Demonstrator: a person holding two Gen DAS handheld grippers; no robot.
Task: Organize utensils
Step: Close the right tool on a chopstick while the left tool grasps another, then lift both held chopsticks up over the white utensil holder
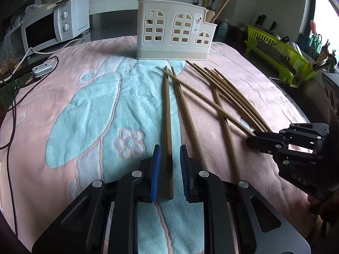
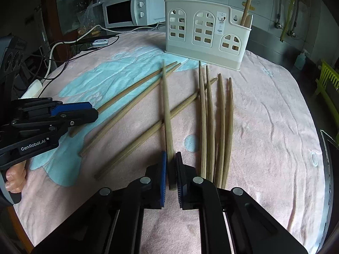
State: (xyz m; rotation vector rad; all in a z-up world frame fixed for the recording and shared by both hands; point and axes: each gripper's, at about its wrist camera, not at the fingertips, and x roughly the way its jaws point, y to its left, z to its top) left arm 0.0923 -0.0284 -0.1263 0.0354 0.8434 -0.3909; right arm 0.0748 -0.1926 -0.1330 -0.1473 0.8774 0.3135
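Note:
Several wooden chopsticks (image 2: 221, 127) lie loose on a pink and teal towel (image 1: 84, 110). A cream utensil holder (image 1: 175, 31) with arched cut-outs stands at the towel's far edge, with chopsticks (image 2: 247, 2) upright in it. My left gripper (image 1: 170, 147) straddles one dark chopstick (image 1: 167, 110) that lies on the towel; its blue pads stand a little off each side, so it is open. My right gripper (image 2: 171, 153) is shut on the thick end of another chopstick (image 2: 166, 105), which crosses over a slanted one. The right gripper (image 1: 252, 137) also shows at the right of the left wrist view.
A white microwave (image 1: 53, 25) and cables (image 1: 12, 97) sit off the towel's left side. A green dish rack (image 1: 279, 53) stands at the right, and a soap bottle (image 1: 223, 28) behind the holder. A person's fingers (image 2: 14, 180) hold the left gripper (image 2: 91, 111).

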